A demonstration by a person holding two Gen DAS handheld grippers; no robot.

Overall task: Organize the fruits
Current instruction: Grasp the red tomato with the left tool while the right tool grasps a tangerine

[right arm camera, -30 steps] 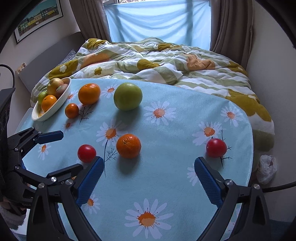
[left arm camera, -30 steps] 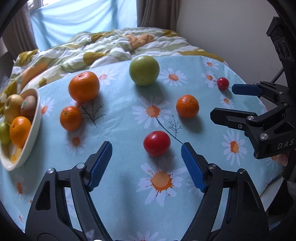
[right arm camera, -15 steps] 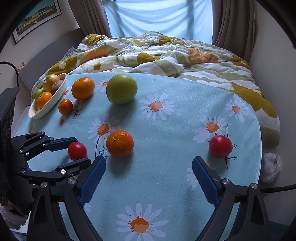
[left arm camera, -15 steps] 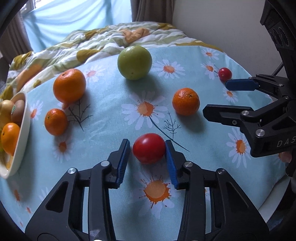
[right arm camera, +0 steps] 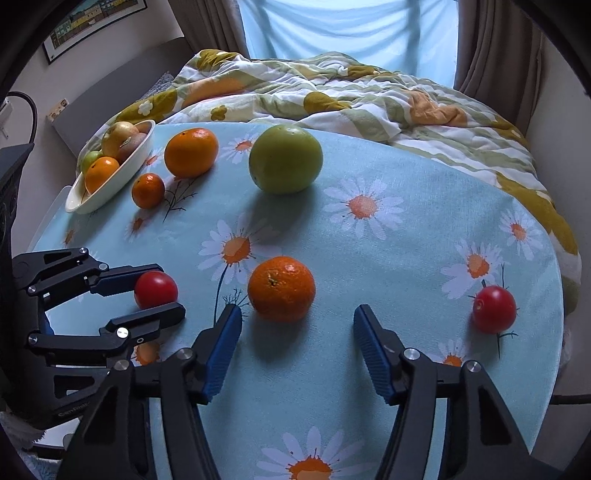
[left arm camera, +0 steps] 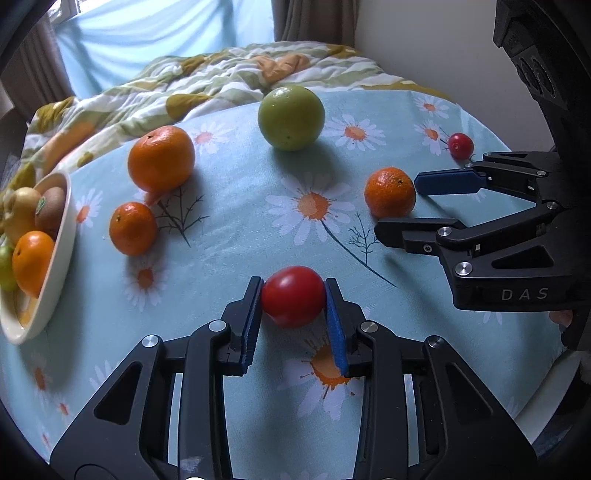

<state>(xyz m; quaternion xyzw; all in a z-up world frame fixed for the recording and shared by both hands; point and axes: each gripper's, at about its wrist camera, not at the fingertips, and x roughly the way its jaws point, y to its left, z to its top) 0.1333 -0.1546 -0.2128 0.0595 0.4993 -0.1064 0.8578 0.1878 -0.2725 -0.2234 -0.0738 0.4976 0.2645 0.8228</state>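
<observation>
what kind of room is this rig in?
Likely a bedroom: a rumpled quilt on a bed right behind the table, curtains at the window, a framed picture on the wall.

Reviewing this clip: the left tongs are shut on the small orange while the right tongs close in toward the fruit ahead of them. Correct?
Not quite. The left tongs are shut on the red tomato, as the left wrist view shows. The small orange sits ahead of the closing right tongs, untouched.
</observation>
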